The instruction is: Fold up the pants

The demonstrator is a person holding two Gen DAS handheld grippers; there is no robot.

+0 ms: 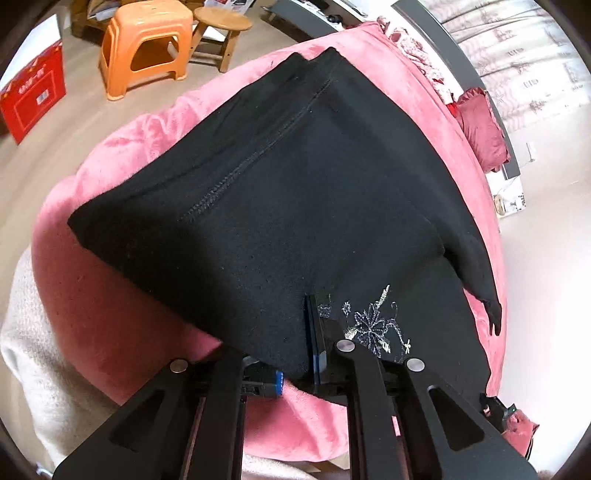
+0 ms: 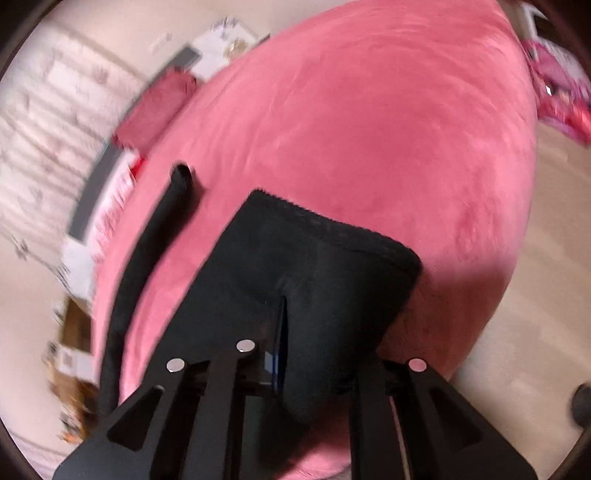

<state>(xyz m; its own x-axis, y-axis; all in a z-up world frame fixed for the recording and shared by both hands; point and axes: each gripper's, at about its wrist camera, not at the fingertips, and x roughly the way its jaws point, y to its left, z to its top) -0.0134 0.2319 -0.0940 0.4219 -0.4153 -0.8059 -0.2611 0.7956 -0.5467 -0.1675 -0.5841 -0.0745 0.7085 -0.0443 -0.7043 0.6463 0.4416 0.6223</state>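
Observation:
Black pants point(image 1: 280, 192) lie spread on a pink plush bed cover point(image 1: 122, 295), with a stitched seam running up the middle and a pale embroidered flower point(image 1: 373, 328) near my left gripper point(image 1: 308, 332). That gripper is shut on a fold of the pants at their near edge. In the right wrist view, a lifted flap of the pants point(image 2: 325, 266) hangs over my right gripper point(image 2: 284, 317), which is shut on the cloth. A narrow black strip of the pants point(image 2: 162, 229) trails away to the left over the pink cover point(image 2: 369, 129).
An orange plastic stool point(image 1: 147, 48), a wooden stool point(image 1: 221, 26) and a red box point(image 1: 33, 99) stand on the floor beyond the bed. A dark red pillow point(image 1: 484, 129) lies at the bed's edge. A white knit blanket point(image 1: 37, 350) hangs at the near left.

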